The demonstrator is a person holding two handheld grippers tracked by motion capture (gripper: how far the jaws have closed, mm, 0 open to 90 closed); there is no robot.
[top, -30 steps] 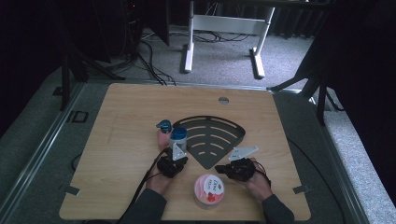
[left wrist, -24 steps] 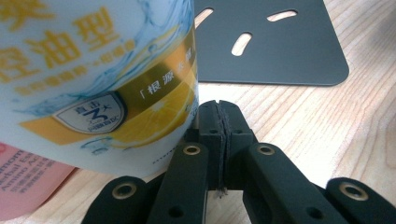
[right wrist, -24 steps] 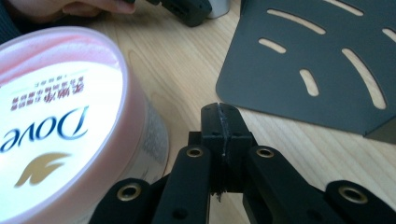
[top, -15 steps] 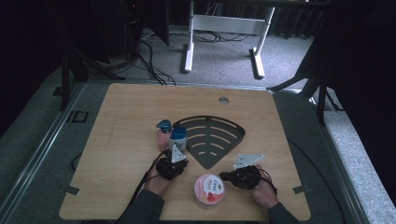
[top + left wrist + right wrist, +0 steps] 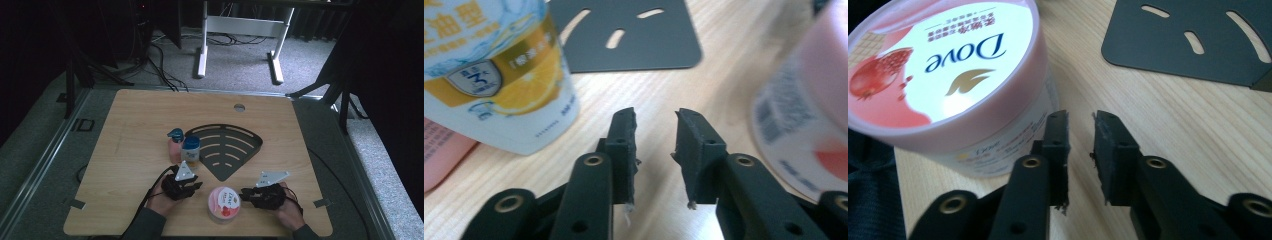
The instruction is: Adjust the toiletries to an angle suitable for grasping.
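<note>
From the high view we count three containers on the wooden table (image 5: 125, 150): a pink tub (image 5: 224, 204) at the near edge between the two grippers, plus a pink bottle (image 5: 175, 145) and a blue-capped bottle (image 5: 190, 150) touching side by side near the middle, just beside one dark slotted fan-shaped plate (image 5: 227, 147). Left gripper (image 5: 196, 185) sits left of the tub, right gripper (image 5: 244, 192) right of it. In the left gripper view we see the jaws part-spread, just been opening, nothing between; the blue-capped bottle's label shows an orange slice and a "3" badge, other writing unreadable. In the right gripper view the jaws are slightly apart, just been opening, empty; the tub lid reads "Dove" with a pomegranate picture.
</note>
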